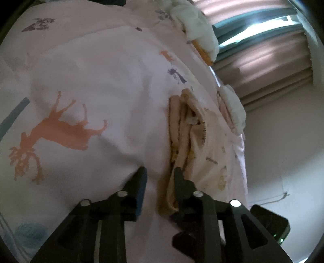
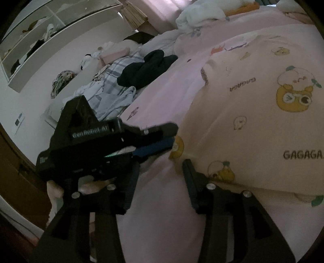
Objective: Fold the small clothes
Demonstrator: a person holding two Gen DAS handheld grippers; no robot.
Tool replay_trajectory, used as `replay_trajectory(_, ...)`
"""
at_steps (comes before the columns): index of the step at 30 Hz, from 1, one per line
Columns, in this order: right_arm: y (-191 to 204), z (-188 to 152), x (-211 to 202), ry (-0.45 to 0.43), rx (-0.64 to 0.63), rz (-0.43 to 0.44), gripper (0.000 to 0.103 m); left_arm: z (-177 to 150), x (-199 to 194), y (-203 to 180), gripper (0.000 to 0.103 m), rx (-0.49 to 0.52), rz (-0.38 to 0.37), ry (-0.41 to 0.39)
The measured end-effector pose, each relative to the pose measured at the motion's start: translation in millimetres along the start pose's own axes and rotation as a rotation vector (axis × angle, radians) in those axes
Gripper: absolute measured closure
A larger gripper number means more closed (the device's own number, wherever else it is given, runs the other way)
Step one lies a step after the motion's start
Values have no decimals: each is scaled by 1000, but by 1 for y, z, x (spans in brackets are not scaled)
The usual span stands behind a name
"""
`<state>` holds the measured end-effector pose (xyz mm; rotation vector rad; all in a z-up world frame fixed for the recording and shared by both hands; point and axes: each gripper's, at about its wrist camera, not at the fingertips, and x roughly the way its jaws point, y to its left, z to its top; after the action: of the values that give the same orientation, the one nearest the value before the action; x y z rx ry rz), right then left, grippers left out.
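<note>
We see the cream cartoon-print garment (image 2: 253,125) lying on the pink bed cover (image 1: 97,91); our left gripper (image 1: 160,172) stands spread at its bunched edge, pinching nothing, and our right gripper (image 2: 160,172) is spread just beside its near corner, empty

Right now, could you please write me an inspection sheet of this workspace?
Surface: bed under a pink animal-print cover, rumpled.
Job's things: cream garment printed with bears and GAGAGA, lying on the cover; seen edge-on as layered folds in the left wrist view.
Clutter: dark clothes, plaid cloth, white bundles further up the bed.
Grippers: left gripper open, one finger against the garment's edge; right gripper open, nothing between its fingers, beside the garment's corner.
Cables: a thin cord along the wall.
Surroundings: wall shelf holding items; curtain by a window.
</note>
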<state>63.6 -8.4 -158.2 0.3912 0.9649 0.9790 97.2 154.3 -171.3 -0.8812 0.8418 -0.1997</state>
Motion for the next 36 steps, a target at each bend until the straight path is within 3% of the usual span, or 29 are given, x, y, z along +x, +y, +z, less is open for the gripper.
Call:
replay_trajectory(7,7,-1,4,2,-30,-62,57,-6,1,-12,69,85,49,-31)
replay_trajectory(17,15,5,4,4,2,-90,44,-8,1,-17,66,129,75,-43)
replay_trajectory(24,25,17,-8,51,10,-142,34,-10,-5,-28,64,215,95,-78)
replay_trajectory(28,30,26,-30,1,-35,-183,29,-8,-13,-25,60,190,80,-127)
replay_trajectory(32,27,40,-53,-74,-36,-252,16,-6,-17,-30,59,215,68,-184)
replay_trajectory(36,13,56,-68,-94,-39,-319,15,-5,-7,-33,54,234,83,-163)
